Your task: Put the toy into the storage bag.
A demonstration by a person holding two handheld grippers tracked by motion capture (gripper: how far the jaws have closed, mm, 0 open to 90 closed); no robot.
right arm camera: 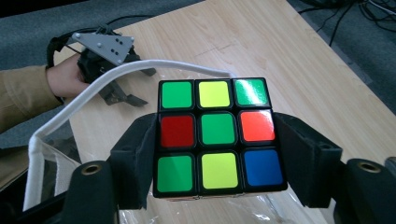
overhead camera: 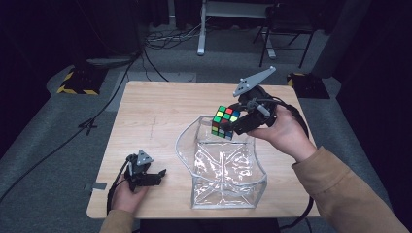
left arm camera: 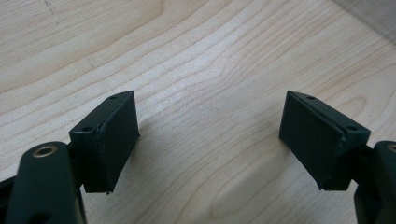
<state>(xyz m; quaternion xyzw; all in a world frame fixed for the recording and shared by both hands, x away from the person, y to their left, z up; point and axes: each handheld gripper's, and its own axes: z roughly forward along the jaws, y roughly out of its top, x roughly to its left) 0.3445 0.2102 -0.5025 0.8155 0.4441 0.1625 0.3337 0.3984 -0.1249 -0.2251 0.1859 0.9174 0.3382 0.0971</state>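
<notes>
A light wooden table with rounded corners is set on a grey carpeted floor, and the surroundings are left in deep shadow. Black cables are strewn across the floor at eleven to twelve o'clock. A white desk leg is seen at twelve o'clock, a dark chair at one o'clock. Yellow-and-black striped blocks are placed at ten o'clock and two o'clock.

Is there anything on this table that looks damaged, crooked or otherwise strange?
Only the clear plastic container looks odd: its soft walls bulge and its white rim curves unevenly instead of standing square. The scrambled puzzle cube is held straight in the right hand-held gripper above it. Nothing looks spilled or broken.
</notes>
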